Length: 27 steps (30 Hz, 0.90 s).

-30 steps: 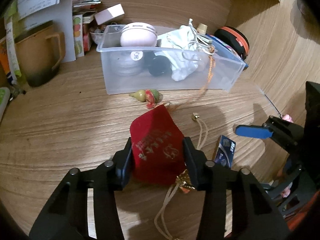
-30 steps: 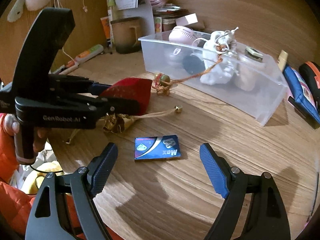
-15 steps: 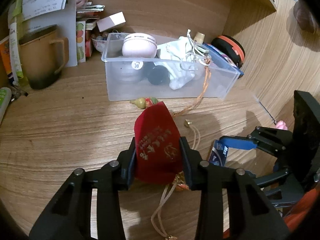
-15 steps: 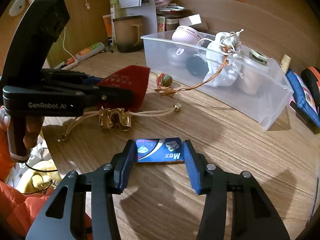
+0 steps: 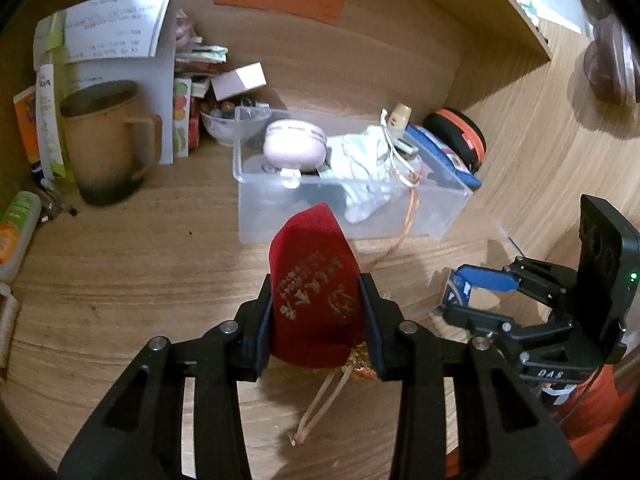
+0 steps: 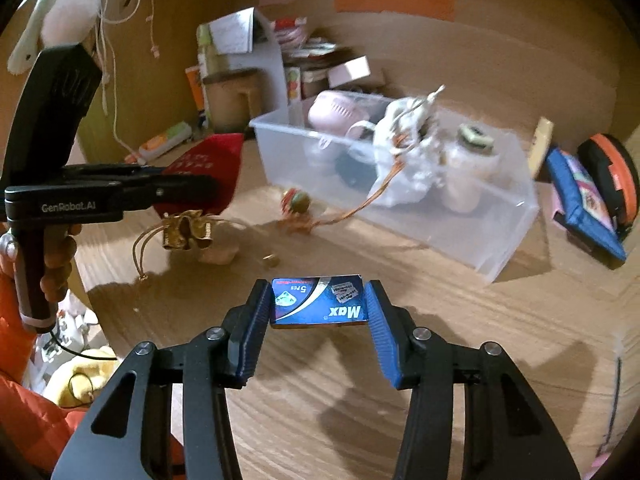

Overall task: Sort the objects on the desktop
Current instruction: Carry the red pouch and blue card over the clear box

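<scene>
My left gripper [image 5: 318, 316] is shut on a red velvet pouch [image 5: 314, 280] with gold lettering and holds it above the desk; its gold cords [image 5: 320, 404] hang below. The pouch also shows in the right wrist view [image 6: 212, 164]. My right gripper [image 6: 318, 312] is shut on a small blue "Max" box [image 6: 320, 300] and holds it off the wood. A clear plastic bin [image 5: 344, 208] stands ahead, holding a pink round case [image 5: 294, 144] and a white drawstring bag [image 5: 368, 160]. The bin also shows in the right wrist view [image 6: 460, 220].
A brown mug [image 5: 106, 140], papers and small boxes stand at the back left. A small gourd charm [image 6: 298, 204] on an orange cord lies in front of the bin. A blue pouch [image 6: 580, 200] and an orange-black round case [image 6: 612, 172] lie right of it.
My right gripper closed on the blue box and lifted it off the desk. My left gripper rose with the red pouch toward the bin.
</scene>
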Motion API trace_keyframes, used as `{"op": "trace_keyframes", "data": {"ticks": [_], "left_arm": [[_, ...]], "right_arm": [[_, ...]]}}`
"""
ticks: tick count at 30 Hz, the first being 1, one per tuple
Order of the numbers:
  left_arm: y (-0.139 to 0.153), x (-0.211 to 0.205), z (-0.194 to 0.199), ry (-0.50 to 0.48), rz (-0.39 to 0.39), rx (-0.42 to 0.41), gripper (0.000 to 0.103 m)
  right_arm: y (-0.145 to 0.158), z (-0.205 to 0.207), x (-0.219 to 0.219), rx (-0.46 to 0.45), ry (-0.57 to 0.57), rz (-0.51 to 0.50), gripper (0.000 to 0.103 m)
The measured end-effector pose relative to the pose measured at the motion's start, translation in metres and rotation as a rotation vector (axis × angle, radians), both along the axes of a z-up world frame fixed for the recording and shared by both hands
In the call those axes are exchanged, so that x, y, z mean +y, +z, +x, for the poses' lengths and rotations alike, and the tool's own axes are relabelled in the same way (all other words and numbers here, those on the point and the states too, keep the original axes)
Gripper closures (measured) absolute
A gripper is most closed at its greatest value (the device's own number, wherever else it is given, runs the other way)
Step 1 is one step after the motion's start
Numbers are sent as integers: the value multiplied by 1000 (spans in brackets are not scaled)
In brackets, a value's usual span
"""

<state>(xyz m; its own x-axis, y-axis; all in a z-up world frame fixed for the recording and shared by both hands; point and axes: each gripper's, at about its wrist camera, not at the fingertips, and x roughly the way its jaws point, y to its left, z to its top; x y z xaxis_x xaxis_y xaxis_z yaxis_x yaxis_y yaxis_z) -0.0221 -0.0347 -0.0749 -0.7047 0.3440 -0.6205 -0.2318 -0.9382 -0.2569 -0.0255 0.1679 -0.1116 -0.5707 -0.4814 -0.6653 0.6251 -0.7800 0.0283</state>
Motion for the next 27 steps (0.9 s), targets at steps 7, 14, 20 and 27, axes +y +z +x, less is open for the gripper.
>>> {"op": "trace_keyframes", "data": {"ticks": [7,14,20,27], "left_arm": [[17,-9,-2,11,0,30,65],[35,-12,-11,10,3,57,65],[48,-9,-28,-11,-1,72,65],[58,-4,-53,-43,-2,82,65]], "right_arm": [[22,-10,13,41,-38,-13,59],[42,-17,23,87,-66,-31,59],[59,-27,30,125,-87,-48,59],[70,-48,36,142,-109,-49,59]]}}
